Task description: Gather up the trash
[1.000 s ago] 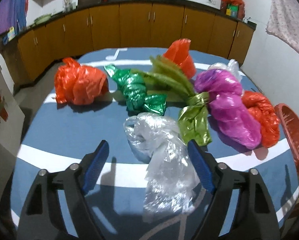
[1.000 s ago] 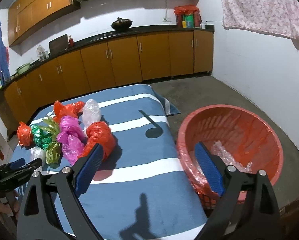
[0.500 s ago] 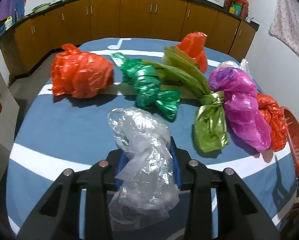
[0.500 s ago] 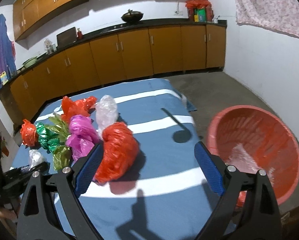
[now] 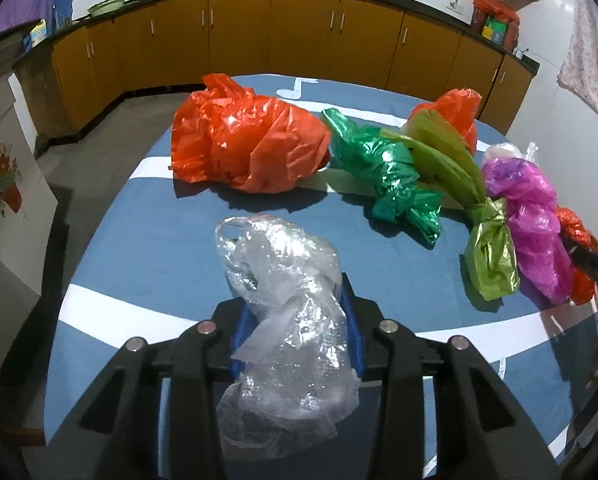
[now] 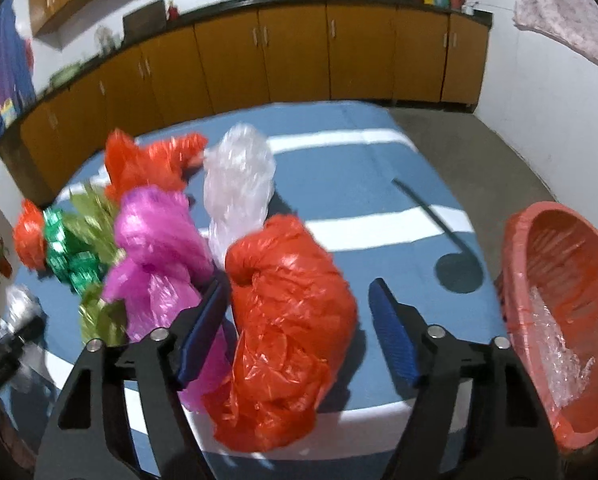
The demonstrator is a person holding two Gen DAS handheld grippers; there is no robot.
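On the blue striped table (image 5: 139, 248), my left gripper (image 5: 295, 312) is shut on a crumpled clear plastic bag (image 5: 283, 256); both blue pads press its sides. In the right wrist view my right gripper (image 6: 299, 286) straddles a red plastic bag (image 6: 287, 320) near the table's front edge. Its jaws are closing: the left pad is at the bag, and a gap remains at the right pad. A red basket (image 6: 515, 248) stands beside the table at right with clear plastic (image 6: 555, 332) inside.
More bags lie in a row on the table: an orange-red one (image 5: 247, 140), a shiny green one (image 5: 383, 168), an olive one (image 5: 487, 256), a magenta one (image 5: 535, 216) and a whitish one (image 6: 239, 176). Wooden cabinets (image 5: 299, 36) line the far wall.
My left gripper closed on the clear bag and shifted left with it. My right gripper swung from the basket over to the red bag, dropped toward it, and its jaws narrowed.
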